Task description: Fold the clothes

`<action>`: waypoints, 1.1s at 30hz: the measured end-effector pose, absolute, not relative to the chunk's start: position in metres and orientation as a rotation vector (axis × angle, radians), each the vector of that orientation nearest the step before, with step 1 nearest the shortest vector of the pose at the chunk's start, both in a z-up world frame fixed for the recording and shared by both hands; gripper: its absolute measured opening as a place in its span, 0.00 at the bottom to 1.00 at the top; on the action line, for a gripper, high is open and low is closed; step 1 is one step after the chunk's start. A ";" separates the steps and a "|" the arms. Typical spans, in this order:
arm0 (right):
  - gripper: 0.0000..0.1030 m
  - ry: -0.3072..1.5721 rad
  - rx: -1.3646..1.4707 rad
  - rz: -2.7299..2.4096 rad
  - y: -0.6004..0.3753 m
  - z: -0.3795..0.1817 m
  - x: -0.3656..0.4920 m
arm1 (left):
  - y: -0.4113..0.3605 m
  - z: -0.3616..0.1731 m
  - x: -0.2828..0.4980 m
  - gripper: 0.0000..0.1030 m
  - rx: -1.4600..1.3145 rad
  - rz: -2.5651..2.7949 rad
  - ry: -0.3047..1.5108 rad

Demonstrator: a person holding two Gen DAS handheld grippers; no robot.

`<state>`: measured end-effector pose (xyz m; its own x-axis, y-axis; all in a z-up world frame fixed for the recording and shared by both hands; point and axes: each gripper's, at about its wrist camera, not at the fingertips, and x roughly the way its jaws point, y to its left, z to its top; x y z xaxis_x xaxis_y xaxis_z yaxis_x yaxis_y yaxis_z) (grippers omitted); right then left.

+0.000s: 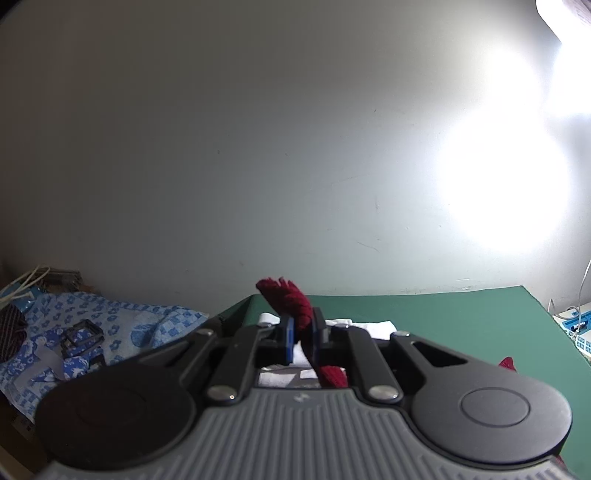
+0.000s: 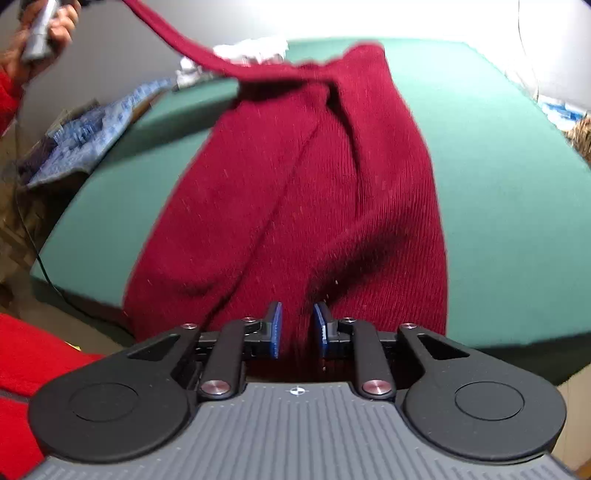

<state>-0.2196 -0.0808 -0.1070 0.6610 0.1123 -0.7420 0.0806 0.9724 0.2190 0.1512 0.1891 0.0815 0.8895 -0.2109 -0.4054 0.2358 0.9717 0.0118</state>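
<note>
A dark red knitted garment (image 2: 295, 192) lies stretched over the green table (image 2: 498, 206), running from the near edge toward the far side. My right gripper (image 2: 297, 330) is shut on its near edge, cloth bunched between the blue pads. My left gripper (image 1: 303, 332) is shut on another part of the same red garment (image 1: 291, 295), held up high; a strip of it rises to the upper left in the right wrist view. The left gripper itself shows there in a hand (image 2: 40, 26).
White cloth (image 1: 369, 326) lies on the green table (image 1: 461, 325) under the left gripper and at the far edge in the right wrist view (image 2: 255, 50). A blue patterned cloth (image 1: 110, 325) lies left of the table. A wall stands behind.
</note>
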 end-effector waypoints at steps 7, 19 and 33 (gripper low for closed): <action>0.22 0.761 0.230 -0.041 -0.099 -0.102 -0.201 | 0.183 0.105 0.147 0.07 0.035 -0.214 0.362; 0.06 0.794 0.293 0.013 -0.119 -0.118 -0.156 | 0.149 0.131 0.112 0.07 0.049 -0.166 0.328; 0.46 0.785 0.303 0.225 -0.187 -0.114 -0.148 | 0.109 0.123 -0.001 0.07 -0.051 -0.220 0.386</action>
<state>-0.1485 -0.1875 -0.1136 0.6870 0.3095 -0.6574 -0.0866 0.9332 0.3487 -0.0010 0.1091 0.1230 0.9030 -0.2223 -0.3677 0.2032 0.9749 -0.0906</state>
